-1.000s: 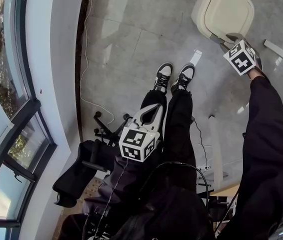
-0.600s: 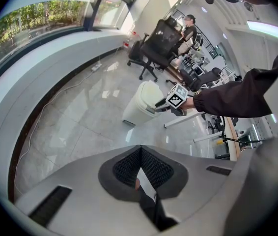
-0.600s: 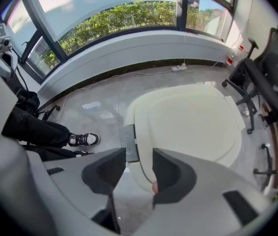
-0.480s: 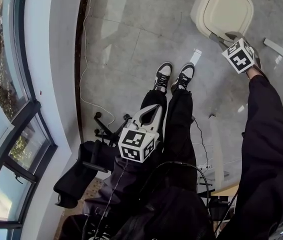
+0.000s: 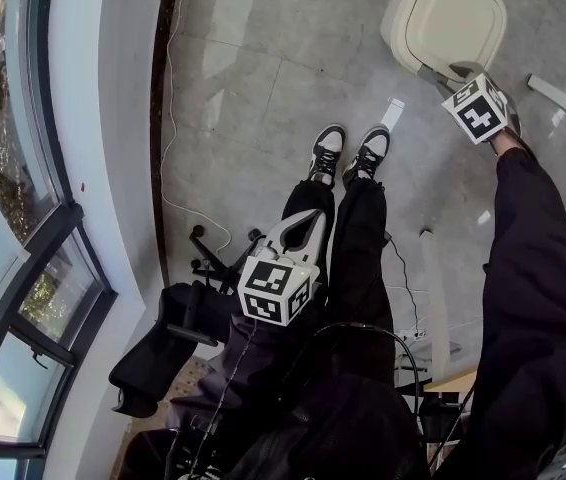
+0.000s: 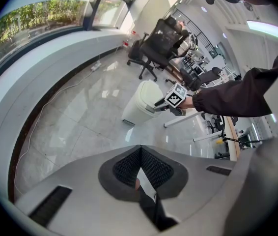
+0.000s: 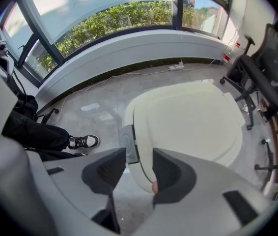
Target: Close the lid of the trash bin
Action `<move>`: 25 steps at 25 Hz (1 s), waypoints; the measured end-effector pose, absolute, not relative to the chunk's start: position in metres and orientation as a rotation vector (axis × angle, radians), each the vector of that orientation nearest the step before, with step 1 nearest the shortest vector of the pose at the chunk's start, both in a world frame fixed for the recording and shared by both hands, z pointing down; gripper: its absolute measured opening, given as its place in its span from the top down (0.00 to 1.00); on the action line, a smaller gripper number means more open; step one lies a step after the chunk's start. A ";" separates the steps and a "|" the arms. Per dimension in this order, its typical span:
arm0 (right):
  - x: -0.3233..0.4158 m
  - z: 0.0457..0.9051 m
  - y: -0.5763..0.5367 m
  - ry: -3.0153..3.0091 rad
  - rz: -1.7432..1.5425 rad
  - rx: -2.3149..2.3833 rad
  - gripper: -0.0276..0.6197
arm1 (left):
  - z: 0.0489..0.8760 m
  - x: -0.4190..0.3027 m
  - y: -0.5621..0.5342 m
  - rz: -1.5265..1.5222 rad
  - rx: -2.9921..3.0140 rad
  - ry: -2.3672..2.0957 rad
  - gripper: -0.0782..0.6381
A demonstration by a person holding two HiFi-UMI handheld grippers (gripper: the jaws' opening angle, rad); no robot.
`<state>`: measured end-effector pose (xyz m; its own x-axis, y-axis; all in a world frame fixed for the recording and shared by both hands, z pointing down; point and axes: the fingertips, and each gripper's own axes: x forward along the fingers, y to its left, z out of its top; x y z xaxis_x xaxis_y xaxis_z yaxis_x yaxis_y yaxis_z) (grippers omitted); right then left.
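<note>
- On grey floor tiles: one cream plastic trash bin [image 5: 448, 18], lid down; two grippers
- Right gripper [image 7: 140, 163]: jaws spread, straddling the bin's front rim beside its grey latch [image 7: 129, 144]
- Left gripper [image 6: 140, 154]: jaws pressed together, well apart from bin

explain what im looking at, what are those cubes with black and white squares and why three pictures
There is no robot here. A person holds a two-jaw hand tool in each hand, and the marker cubes are part of those tools. One picture comes from a camera on the person's head, looking down at their shoes and the tiled floor. The other two come from cameras riding on each tool. The left gripper is over the person's lap, jaws together, holding nothing. The right gripper is held out at a cream trash bin on the floor. Its jaws are apart, with the bin's front edge and a grey tab between them. The lid looks flat down.
</note>
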<state>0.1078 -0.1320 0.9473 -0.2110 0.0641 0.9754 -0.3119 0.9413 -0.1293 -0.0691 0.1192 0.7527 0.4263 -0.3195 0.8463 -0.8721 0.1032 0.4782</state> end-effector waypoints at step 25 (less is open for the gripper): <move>0.101 0.824 -0.136 -1.986 0.407 0.507 0.70 | 0.701 -0.060 0.095 0.553 1.618 -1.149 0.89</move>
